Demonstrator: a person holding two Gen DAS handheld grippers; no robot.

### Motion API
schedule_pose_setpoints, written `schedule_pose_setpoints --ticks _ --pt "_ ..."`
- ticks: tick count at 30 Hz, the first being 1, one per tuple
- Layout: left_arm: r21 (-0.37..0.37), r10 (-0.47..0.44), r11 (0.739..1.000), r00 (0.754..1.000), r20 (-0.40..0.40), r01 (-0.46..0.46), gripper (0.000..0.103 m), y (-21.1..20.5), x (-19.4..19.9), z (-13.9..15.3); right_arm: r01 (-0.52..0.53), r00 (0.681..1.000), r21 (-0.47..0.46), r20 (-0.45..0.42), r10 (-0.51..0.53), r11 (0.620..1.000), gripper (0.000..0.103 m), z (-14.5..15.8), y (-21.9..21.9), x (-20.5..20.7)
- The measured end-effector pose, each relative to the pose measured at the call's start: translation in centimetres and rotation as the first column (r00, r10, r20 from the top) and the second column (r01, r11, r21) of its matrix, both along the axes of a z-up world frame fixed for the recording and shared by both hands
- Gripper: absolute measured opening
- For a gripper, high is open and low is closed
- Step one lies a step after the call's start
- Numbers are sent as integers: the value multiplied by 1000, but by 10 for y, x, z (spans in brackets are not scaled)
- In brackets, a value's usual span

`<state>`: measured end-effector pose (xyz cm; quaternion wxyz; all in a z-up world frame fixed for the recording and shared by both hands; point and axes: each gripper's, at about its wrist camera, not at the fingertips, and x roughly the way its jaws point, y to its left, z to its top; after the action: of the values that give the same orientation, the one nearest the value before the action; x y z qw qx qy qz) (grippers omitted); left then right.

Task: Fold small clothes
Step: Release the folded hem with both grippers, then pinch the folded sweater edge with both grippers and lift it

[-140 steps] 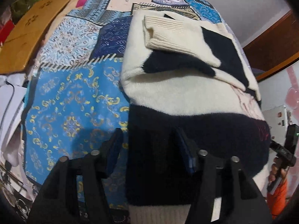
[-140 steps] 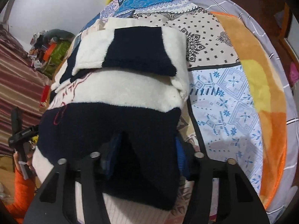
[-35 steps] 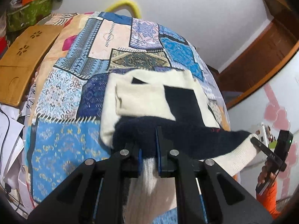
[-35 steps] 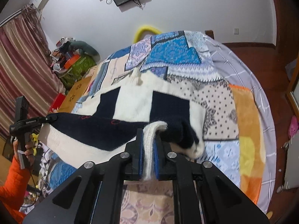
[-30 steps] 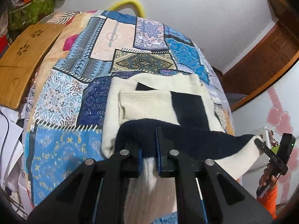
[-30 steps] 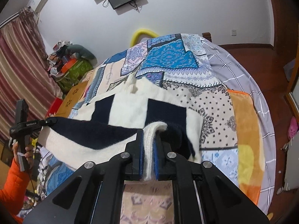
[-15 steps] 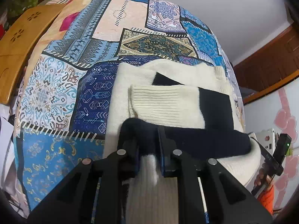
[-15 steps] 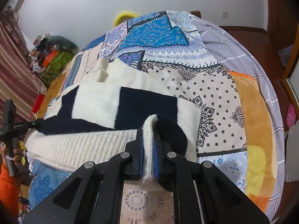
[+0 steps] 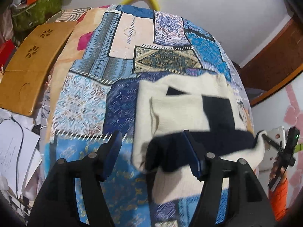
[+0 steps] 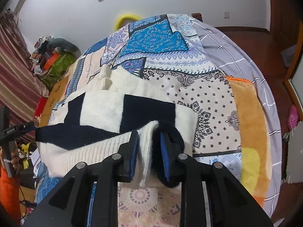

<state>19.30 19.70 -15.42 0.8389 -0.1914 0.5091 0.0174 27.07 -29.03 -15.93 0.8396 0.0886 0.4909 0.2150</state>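
A cream and navy sweater (image 9: pixel 180 109) (image 10: pixel 102 109) lies on the patchwork quilt (image 9: pixel 85 104), sleeves folded in and its hem doubled up over the body. My left gripper (image 9: pixel 151 132) is opening. The navy hem fold rests loose between its jaws, against the right finger, with a wide gap to the other. My right gripper (image 10: pixel 148 134) is also opening. The cream hem corner still fills the gap and touches both pads. From the left wrist view, the right gripper (image 9: pixel 265 138) still holds that corner up.
A wooden lap tray (image 9: pixel 28 66) and papers (image 9: pixel 11 151) lie beside the bed on the left. An orange blanket (image 10: pixel 250 132) covers the bed's right edge. A person's orange sleeve (image 9: pixel 278 198) shows behind the right gripper.
Both grippers carried the hem forward over the sweater body and down. The left jaws have spread and let the hem go. The right jaws have begun to part.
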Motion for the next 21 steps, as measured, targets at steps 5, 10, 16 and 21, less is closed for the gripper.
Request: schedule_pose_setpoints --ticks 5,10,16,21 --pt "-26 -46 999 998 -39 45 64 -13 -28 -17 18 1000 -24 18 -18 1000 45 7 -11 -14" --pt "-85 -75 994 996 -54 70 64 -30 -45 -33 33 999 -16 9 -33 999 49 6 -23 -30" --pt "-129 -65 990 995 -82 54 64 -43 -50 -57 39 998 16 -53 -38 999 49 -11 -30 -44" --pt "-126 -68 990 995 -73 58 36 -49 -51 -63 27 992 48 -122 -21 998 49 -31 -28 -59"
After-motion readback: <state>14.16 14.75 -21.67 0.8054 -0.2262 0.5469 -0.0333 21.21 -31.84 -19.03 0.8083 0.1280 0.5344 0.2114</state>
